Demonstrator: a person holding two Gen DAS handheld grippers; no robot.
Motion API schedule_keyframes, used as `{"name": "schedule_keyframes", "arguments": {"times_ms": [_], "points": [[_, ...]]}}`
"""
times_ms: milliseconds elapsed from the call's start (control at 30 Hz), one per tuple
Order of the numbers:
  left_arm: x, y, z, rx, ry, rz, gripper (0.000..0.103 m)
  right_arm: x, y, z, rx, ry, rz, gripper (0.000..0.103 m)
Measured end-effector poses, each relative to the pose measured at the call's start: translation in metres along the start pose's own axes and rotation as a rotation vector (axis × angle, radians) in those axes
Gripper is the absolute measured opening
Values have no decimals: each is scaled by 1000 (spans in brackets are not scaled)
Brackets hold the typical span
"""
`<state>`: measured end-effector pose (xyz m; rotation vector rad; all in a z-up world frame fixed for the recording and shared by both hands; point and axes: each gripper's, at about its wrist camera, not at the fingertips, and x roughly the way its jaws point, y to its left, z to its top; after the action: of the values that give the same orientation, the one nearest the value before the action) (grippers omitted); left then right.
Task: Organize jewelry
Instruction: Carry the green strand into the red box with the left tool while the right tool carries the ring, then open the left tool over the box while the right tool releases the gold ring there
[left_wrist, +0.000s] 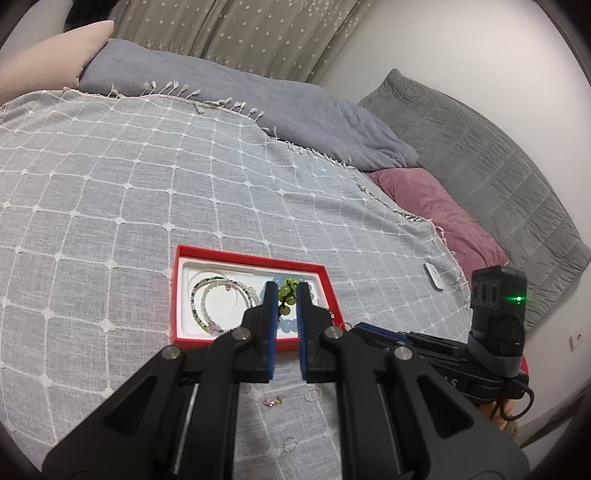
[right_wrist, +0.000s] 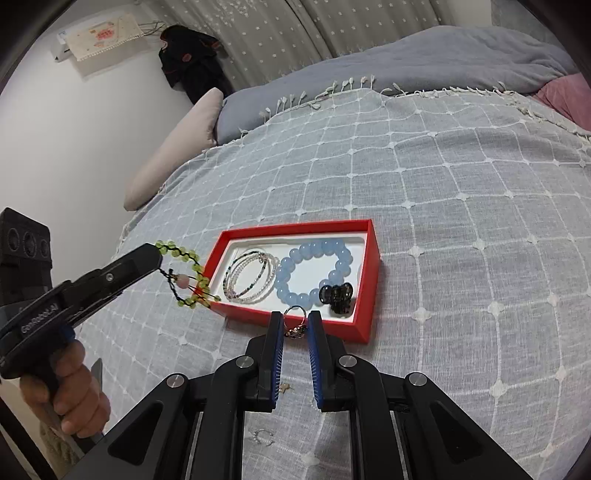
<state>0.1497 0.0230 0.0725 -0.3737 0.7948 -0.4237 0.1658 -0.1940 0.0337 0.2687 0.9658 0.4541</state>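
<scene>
right wrist view shows left tongs (right_wrist: 159, 254) pinching the green bead bracelet (right_wrist: 188, 273) at 9 o'clock of the red tray (right_wrist: 364, 325); right tongs (right_wrist: 295, 321) narrowly grip a ring (right_wrist: 294, 314). left wrist view hides the black hair claw (right_wrist: 337, 295).

small trinkets (left_wrist: 273, 401) too tiny to identify, red tray (left_wrist: 207, 254) near edge behind jaws

One red box (right_wrist: 364, 295) is seen. Inside it, one blue bead bracelet (right_wrist: 314, 271), one bundle of thin beaded bracelets (right_wrist: 251, 275) and one black hair claw (right_wrist: 337, 295) are counted. Just outside its near-left corner, one green bead bracelet (right_wrist: 184, 273) is held up; at its near wall, one ring (right_wrist: 294, 320).
</scene>
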Motion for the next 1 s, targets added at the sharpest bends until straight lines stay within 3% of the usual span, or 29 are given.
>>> {"name": "schedule_keyframes", "arguments": {"times_ms": [167, 600, 700, 833, 1000], "points": [[14, 13, 7, -31, 7, 22, 11, 8, -1, 11, -4, 0, -7, 13], [39, 22, 17, 35, 2, 151, 11, 32, -11, 25, 5, 16, -17, 13], [51, 17, 11, 60, 48, 140, 11, 37, -9, 29, -3, 13, -13, 13], [66, 13, 2, 76, 125, 137, 28, 47, -4, 33, -20, 19, -26, 13], [56, 16, 6, 40, 122, 110, 34, 55, -5, 36, -2, 13, -38, 15]]}}
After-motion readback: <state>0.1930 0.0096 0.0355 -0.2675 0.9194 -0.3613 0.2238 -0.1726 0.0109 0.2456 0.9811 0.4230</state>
